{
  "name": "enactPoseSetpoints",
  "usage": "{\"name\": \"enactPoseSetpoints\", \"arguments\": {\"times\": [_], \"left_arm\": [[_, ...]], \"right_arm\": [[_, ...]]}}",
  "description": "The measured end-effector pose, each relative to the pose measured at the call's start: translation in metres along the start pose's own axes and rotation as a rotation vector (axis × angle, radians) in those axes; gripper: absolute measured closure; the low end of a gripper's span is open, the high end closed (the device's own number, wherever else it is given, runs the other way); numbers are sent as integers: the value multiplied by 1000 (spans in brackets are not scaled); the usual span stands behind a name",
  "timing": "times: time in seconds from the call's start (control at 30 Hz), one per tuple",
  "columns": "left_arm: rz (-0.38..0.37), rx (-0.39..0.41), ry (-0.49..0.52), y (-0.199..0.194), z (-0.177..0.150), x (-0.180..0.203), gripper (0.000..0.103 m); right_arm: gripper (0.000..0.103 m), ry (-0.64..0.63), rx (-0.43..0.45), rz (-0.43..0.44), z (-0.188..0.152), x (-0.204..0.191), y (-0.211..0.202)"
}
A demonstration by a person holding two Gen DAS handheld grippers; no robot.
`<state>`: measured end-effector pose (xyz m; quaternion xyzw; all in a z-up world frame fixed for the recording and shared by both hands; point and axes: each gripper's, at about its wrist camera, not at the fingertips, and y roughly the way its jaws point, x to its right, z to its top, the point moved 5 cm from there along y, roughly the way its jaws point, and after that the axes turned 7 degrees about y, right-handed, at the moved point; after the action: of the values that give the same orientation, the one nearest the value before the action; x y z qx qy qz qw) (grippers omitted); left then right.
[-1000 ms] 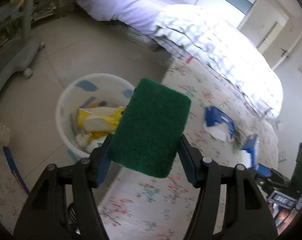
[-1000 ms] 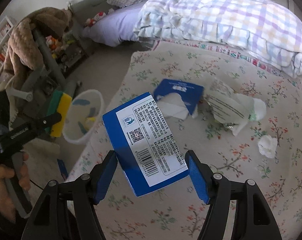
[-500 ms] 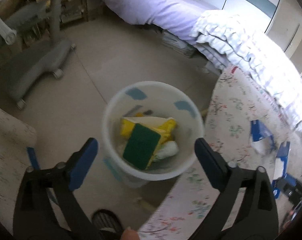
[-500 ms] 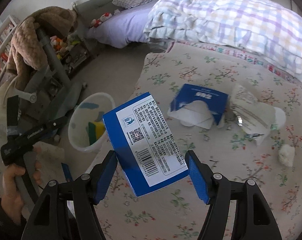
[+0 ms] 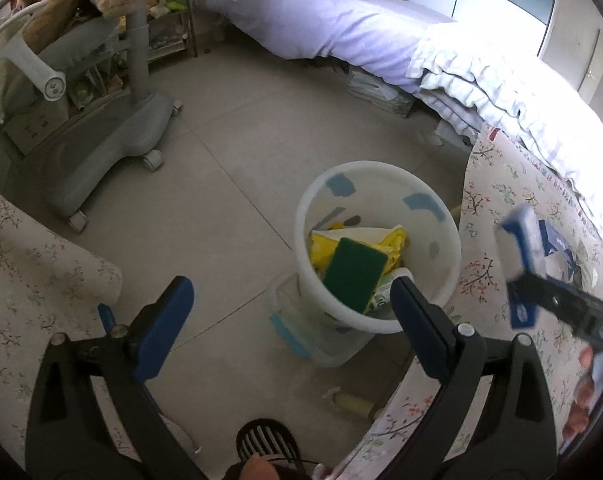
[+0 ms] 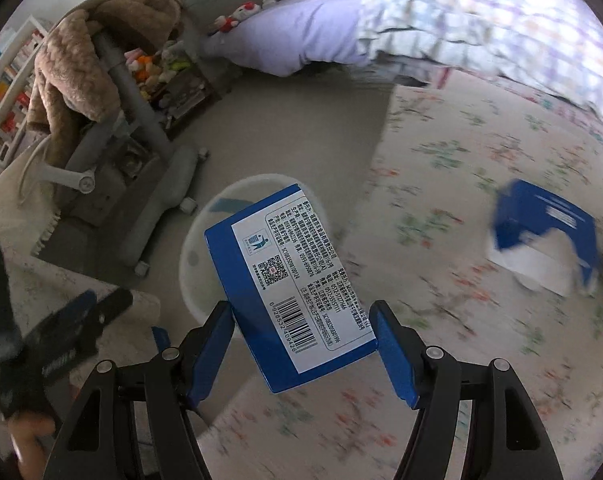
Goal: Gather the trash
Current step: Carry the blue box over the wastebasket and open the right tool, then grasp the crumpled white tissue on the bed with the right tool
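Left gripper [image 5: 289, 312], jaws spread wide and empty, hangs above the floor. At its 2 o'clock, the round white plastic bin [image 5: 381, 184] contains a green scouring sponge [image 5: 355, 274]. Right gripper [image 6: 303, 342] pinches a blue rectangular carton [image 6: 289, 284] over the bin.

The blue carton [image 6: 291, 288] carries a white label printed with small black Chinese text, too fine to read. On that label stand a barcode with digits beginning 6 9285, phone-like numbers such as 0595 and 0512 strings, a QR code with a red centre, and a small blue pictogram of a figure at a bin. A second blue box [image 6: 545, 232] on the floral cover bears white lettering, blurred beyond reading
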<state>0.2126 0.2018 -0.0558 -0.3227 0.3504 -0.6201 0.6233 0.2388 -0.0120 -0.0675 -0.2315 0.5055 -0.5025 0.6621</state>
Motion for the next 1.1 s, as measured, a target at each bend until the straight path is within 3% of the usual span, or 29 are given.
{"name": "enactPoseSetpoints", "arguments": {"times": [0.37, 0.43, 0.5, 0.6, 1.1], "left_arm": [[3, 12, -36, -3, -4, -18, 4], [0, 15, -42, -4, -4, -18, 4], [-6, 18, -48, -6, -3, -17, 1], [-14, 24, -48, -9, -3, -15, 1], [-66, 39, 31, -20, -1, 22, 1]], "right_arm": [[31, 8, 35, 25, 18, -28, 32], [26, 12, 59, 43, 21, -30, 31], [11, 14, 69, 33, 23, -30, 30], [11, 9, 68, 9, 23, -29, 27], [10, 39, 103, -96, -2, 32, -35]]}}
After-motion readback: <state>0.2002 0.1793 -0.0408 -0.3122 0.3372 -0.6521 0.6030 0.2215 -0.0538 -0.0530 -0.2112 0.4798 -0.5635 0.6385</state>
